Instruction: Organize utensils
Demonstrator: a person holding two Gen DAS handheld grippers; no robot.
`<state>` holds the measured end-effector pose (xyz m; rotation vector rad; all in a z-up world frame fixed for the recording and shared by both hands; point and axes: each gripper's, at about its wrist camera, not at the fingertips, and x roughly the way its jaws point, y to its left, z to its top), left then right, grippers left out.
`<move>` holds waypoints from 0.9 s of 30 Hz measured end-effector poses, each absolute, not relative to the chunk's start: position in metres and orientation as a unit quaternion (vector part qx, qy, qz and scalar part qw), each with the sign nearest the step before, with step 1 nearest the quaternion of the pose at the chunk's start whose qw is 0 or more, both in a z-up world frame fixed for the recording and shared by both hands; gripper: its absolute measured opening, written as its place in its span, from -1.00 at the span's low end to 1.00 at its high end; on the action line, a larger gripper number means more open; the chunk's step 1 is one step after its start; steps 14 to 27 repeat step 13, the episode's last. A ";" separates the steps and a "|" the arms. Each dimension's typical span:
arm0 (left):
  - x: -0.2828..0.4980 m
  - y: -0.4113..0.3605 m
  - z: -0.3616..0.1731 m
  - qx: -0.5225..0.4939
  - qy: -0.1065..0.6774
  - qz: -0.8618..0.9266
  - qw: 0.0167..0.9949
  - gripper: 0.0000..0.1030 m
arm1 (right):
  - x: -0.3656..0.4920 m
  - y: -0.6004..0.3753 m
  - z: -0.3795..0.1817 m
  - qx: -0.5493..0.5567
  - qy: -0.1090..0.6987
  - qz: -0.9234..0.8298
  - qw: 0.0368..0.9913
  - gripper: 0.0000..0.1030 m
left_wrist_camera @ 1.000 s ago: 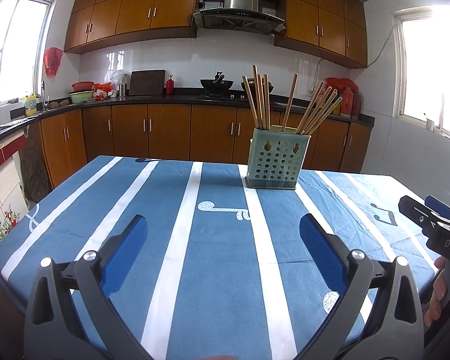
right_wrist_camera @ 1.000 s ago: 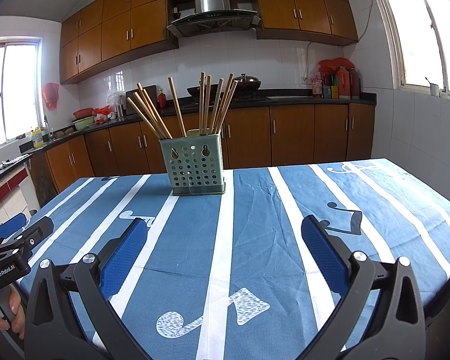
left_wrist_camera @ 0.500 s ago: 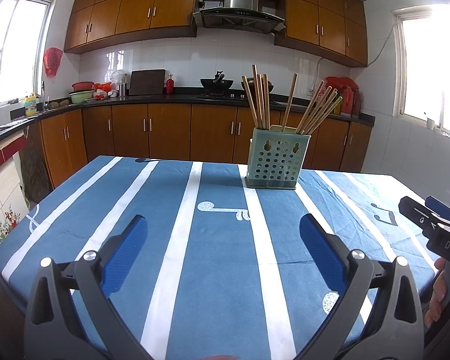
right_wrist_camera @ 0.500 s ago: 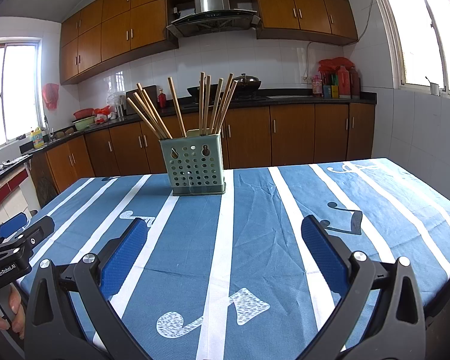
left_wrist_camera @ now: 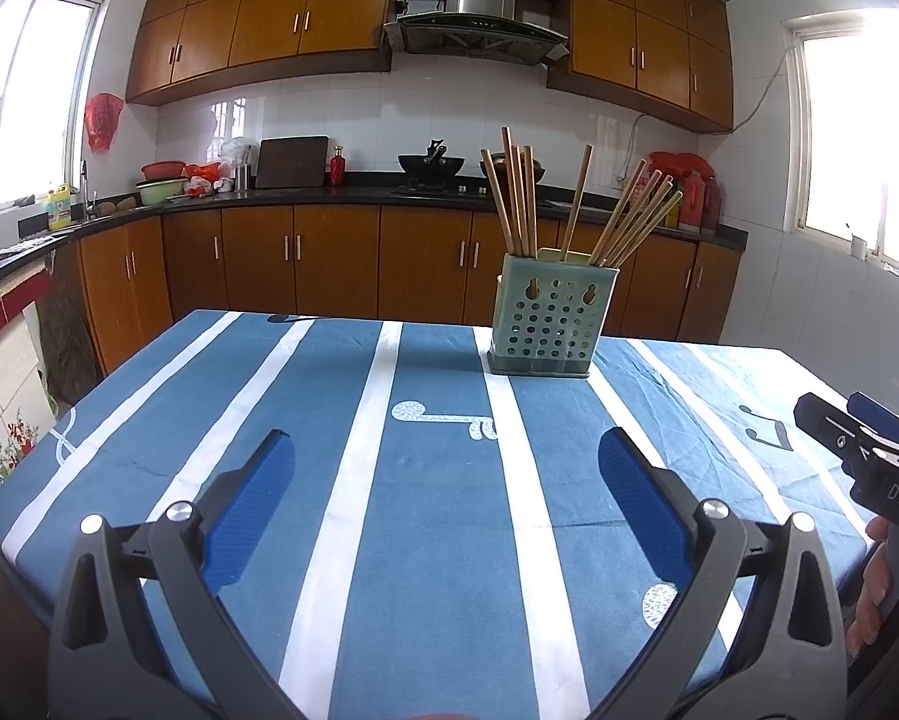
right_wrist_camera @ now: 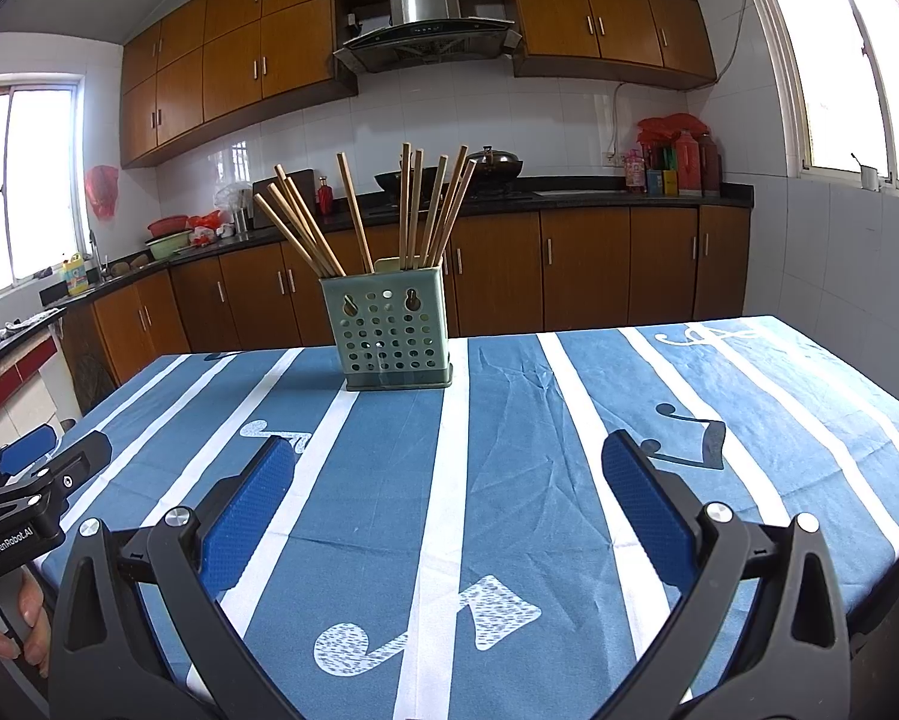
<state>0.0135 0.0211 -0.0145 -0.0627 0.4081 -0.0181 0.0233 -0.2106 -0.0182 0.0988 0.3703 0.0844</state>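
Chopsticks [left_wrist_camera: 575, 204] are held upright and fanned in a pale green perforated holder [left_wrist_camera: 548, 324], which is set on the far half of the table, at about one o'clock in the left wrist view and eleven o'clock in the right wrist view. Two clusters are seen: one leaning to one side, one nearly vertical, with a single stick between them. The holder is stood on a blue tablecloth [right_wrist_camera: 509, 420] marked with white stripes and musical notes. The left gripper [left_wrist_camera: 443, 468] is held above the near edge of the cloth with its blue-padded fingers spread wide and nothing between them. The right gripper [right_wrist_camera: 449, 468] is likewise spread wide and empty, well apart from the holder. Each gripper is glimpsed at the edge of the other's view, at three and nine o'clock, with fingers of a hand [left_wrist_camera: 869, 594] wrapped around its handle. Wooden kitchen cabinets [left_wrist_camera: 341, 258] and a range hood [left_wrist_camera: 479, 12] are seen at twelve o'clock beyond the table.
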 end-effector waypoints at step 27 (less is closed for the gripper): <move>0.014 0.023 -0.012 -0.031 0.205 -0.007 0.978 0.92 | 0.023 -0.210 -0.018 0.049 0.184 0.042 0.981 0.97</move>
